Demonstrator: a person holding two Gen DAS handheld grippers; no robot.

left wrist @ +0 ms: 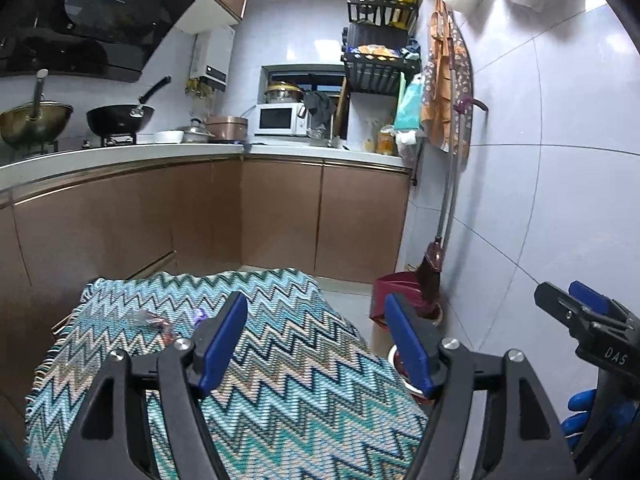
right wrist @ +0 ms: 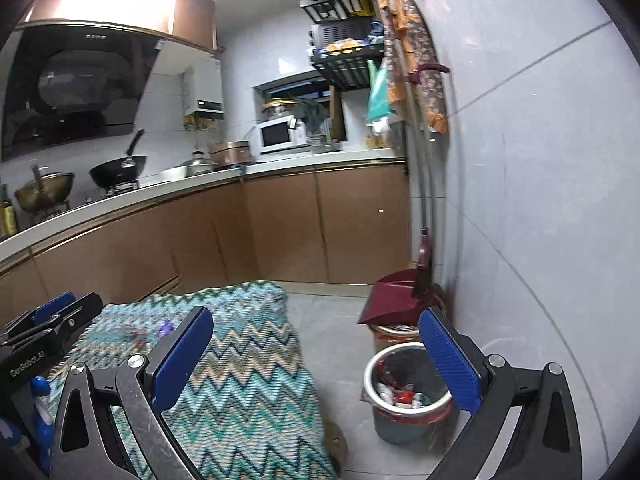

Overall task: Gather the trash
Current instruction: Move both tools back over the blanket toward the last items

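Overhead, both claws agape and empty, left claw [left wrist: 316, 336], right claw [right wrist: 320, 360], trash bin [right wrist: 408, 392] below

White letters "DAS" stand on the black body of the right gripper [left wrist: 588, 312], seen at the right edge of the left wrist view, beside the zigzag cloth [left wrist: 280, 360]. White letters "GenRobot.AI" run along the black body of the left gripper [right wrist: 52, 320], on the left of that cloth in the right wrist view. Other labels are too small to read.
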